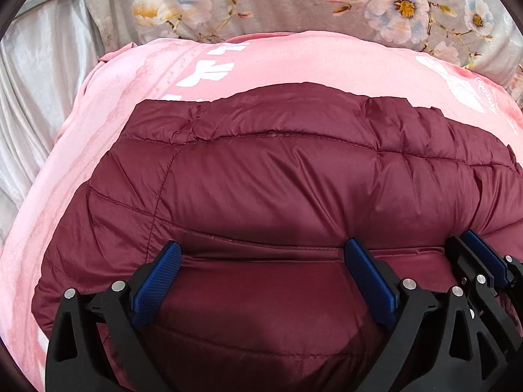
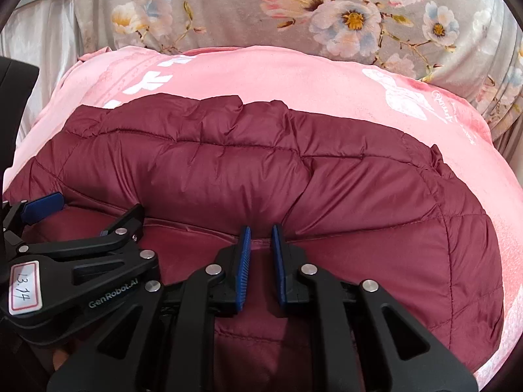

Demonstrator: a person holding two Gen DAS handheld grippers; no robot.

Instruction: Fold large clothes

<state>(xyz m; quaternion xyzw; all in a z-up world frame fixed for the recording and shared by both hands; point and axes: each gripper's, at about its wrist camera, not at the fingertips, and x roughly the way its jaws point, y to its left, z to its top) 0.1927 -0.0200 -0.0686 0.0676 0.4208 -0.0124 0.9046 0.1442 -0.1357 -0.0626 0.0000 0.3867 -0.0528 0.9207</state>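
While the maroon puffer jacket lies on the pink blanket, left hand-held gripper gapes empty, right hand-held gripper nearly closed, apparently empty; the fold's near edge probably needs an even pinch.

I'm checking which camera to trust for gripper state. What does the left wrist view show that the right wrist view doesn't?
Only the left wrist view: the left gripper head-on, jaws wide open over the maroon puffer jacket.
Only the right wrist view: the right gripper head-on, jaws nearly closed, a slim gap showing; a handwritten label.
Both: the jacket, the pink blanket, the floral fabric.
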